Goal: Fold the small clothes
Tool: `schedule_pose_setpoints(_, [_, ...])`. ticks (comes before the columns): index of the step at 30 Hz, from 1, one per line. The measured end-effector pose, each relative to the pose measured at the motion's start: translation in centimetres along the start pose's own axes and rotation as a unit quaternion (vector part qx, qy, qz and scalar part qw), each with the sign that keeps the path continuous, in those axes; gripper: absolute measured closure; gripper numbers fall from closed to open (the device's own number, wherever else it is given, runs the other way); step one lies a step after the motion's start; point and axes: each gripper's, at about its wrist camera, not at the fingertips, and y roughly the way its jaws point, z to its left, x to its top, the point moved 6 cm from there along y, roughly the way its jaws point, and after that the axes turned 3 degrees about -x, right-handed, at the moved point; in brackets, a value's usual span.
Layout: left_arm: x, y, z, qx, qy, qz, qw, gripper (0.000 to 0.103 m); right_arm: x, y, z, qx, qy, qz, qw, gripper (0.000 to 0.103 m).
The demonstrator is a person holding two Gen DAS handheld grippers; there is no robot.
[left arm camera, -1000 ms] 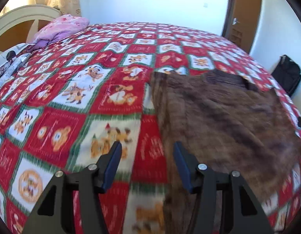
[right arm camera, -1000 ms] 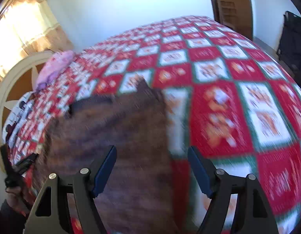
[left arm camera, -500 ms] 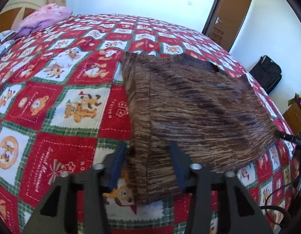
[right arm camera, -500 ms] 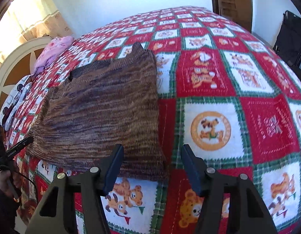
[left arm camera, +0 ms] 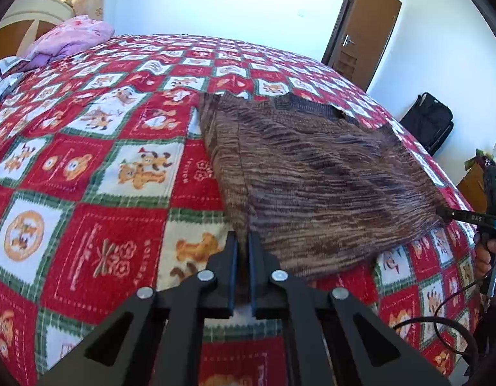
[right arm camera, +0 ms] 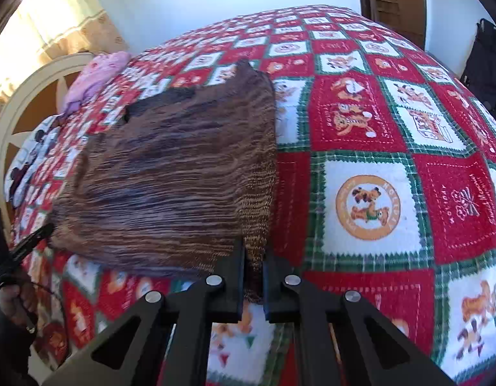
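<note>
- Both grippers have closed in on the brown knitted garment (left arm camera: 312, 180) since a second ago, when their jaws stood wide above it; the jaws have just been closing, and cloth now sits between each pair.
- Left gripper (left arm camera: 243, 251) is pinched tight on the near left corner of the hem, only a sliver of knit showing between its blue pads.
- Right gripper (right arm camera: 253, 257) is clamped the same way on the near right corner, with the ribbed edge bunched up between the fingers.
- Spread flat, the garment lies on the red, white and green checked bedspread (left arm camera: 96, 225), its dark neckband at the far end and the hem nearest the cameras.
- From the left wrist view the other gripper's tip shows at the far hem corner, with the person's hand (left arm camera: 486, 254) behind it.
- That puts both near corners in hand, so I judge the first fold is ready to start: most likely lifting the hem and carrying it toward the neckband.
- Watch for loose knit slipping or stretching if the two hands rise unevenly.
- Further out, a pink pillow (left arm camera: 71, 37) rests by the headboard, a brown door (left arm camera: 360, 32) is beyond the bed, and a black bag (left arm camera: 428, 122) leans on the wall.
</note>
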Motion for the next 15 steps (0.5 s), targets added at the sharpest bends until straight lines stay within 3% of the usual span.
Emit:
schedule_pose_setpoints(5, [-1.0, 0.0, -0.2, -0.003, 0.013, 0.008, 0.9999, 0.098, -0.8, 0.6, -0.7, -0.021, -0.007, 0.011, 1.000, 0.096])
schedule_pose_setpoints(8, [-0.5, -0.7, -0.4, 0.016, 0.022, -0.012, 0.9996, 0.095, -0.6, 1.4, -1.0, -0.018, 0.003, 0.007, 1.000, 0.095])
schedule_pose_setpoints(9, [0.0, -1.0, -0.4, 0.017, 0.014, -0.018, 0.9996, 0.085, -0.5, 1.3, -1.0, -0.017, 0.006, 0.005, 1.000, 0.095])
schedule_pose_setpoints(10, [0.4, -1.5, -0.4, 0.012, 0.006, -0.028, 0.9995, 0.066, -0.5, 1.3, -0.9, -0.016, 0.009, 0.006, 1.000, 0.092])
schedule_pose_setpoints(11, [0.9, -1.9, -0.3, 0.012, 0.000, -0.043, 0.9990, 0.053, -0.6, 1.3, -0.9, -0.014, 0.011, 0.005, 1.000, 0.090])
schedule_pose_setpoints(12, [1.3, -2.1, -0.3, 0.017, -0.001, -0.055, 0.9983, 0.036, -0.6, 1.3, -0.8, -0.012, 0.012, 0.005, 1.000, 0.082])
schedule_pose_setpoints(13, [1.6, -2.2, -0.4, 0.018, 0.001, -0.063, 0.9978, 0.036, -0.7, 1.2, -0.8, -0.009, 0.014, 0.005, 1.000, 0.072])
schedule_pose_setpoints(15, [2.3, -1.4, -0.6, 0.015, 0.008, -0.062, 0.9980, 0.036, -0.8, 0.9, -0.8, 0.000, 0.021, 0.000, 1.000, 0.062])
